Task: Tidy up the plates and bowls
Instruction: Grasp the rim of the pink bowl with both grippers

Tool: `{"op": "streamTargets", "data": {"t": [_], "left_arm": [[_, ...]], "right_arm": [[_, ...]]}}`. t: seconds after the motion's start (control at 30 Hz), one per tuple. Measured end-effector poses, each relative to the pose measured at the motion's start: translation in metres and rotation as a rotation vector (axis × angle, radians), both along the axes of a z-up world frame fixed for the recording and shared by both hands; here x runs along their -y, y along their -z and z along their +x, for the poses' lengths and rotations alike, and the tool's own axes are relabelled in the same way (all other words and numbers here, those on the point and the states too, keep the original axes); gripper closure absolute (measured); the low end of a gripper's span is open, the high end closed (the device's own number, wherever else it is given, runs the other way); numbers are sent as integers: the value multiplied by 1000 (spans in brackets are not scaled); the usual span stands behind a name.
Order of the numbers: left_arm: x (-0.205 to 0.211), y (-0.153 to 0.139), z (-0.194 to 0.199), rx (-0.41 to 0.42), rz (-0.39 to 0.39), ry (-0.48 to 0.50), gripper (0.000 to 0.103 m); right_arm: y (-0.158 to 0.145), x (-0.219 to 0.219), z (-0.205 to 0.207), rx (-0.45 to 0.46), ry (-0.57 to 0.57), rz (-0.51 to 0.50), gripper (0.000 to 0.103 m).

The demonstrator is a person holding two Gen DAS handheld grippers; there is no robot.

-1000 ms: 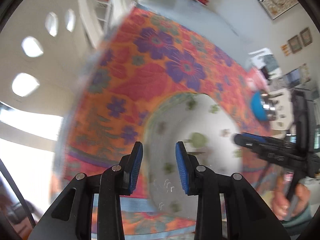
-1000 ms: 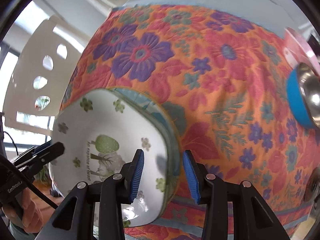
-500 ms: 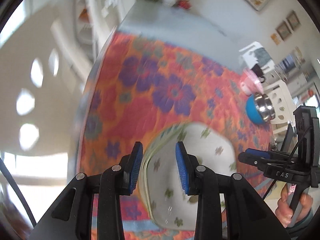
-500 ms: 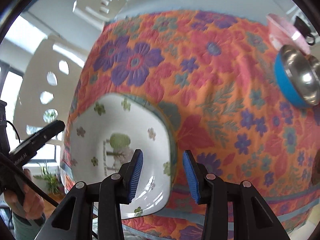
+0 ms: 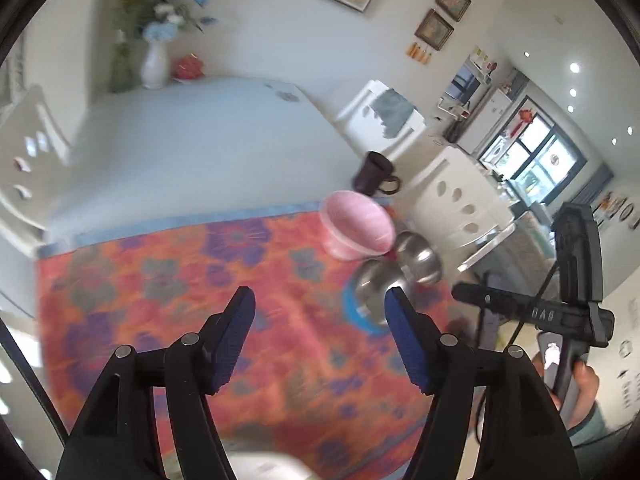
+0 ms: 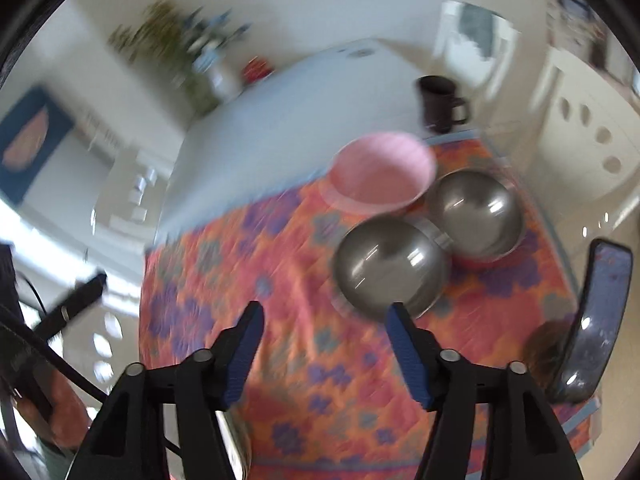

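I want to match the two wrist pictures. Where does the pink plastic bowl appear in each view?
Left wrist view: the pink plastic bowl sits right of centre, at the far edge of the floral orange cloth.
Right wrist view: the pink plastic bowl is above centre, towards the right, blurred.
Shared landmark: the dark mug stands just behind it in both.
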State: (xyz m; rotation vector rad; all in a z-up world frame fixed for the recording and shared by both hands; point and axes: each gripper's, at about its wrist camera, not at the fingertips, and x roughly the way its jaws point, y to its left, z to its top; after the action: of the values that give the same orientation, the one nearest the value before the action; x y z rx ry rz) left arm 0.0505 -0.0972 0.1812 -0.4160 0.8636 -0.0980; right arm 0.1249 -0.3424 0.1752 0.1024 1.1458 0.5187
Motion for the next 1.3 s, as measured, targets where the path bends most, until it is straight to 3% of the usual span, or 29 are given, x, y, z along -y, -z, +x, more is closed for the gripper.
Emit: {"op": "streamTargets", "data": {"t": [0.17, 0.27, 0.4, 0.5, 0.63, 0.8, 0.9, 0.97, 1.03, 1.13, 1.3], "left_arm": [[35, 29, 72, -67, -97, -75, 39], [50, 52, 105, -111, -92, -137, 42], [60, 86, 141, -179, -113, -189, 50], [59, 113, 161, -248, -148, -241, 54], [54, 143, 178, -310, -227, -288, 57], [52, 161, 193, -365, -228, -286, 71], [51, 174, 201, -388, -249, -268, 88], [51, 178, 204, -381, -262, -260, 92], [52, 176, 206, -362, -233, -259, 92], [54, 167, 201, -336, -183, -237, 92], [49, 131, 179, -247, -186, -245, 92]], "right_arm": [[5, 36, 89, -73, 81, 2, 35], [17, 40, 132, -110, 81, -11, 35], [50, 31, 193, -189, 65, -43, 35], [78, 21, 225, -248, 41, -83, 42], [101, 6, 245, -269, 24, -140, 47], [126, -12, 259, -304, -3, -174, 59], [142, -23, 262, -325, -42, -189, 74], [150, -30, 261, -339, -74, -193, 85], [152, -35, 258, -338, -99, -199, 87], [142, -43, 250, -264, -138, -216, 87], [100, -47, 236, -157, -173, -181, 87]]}}
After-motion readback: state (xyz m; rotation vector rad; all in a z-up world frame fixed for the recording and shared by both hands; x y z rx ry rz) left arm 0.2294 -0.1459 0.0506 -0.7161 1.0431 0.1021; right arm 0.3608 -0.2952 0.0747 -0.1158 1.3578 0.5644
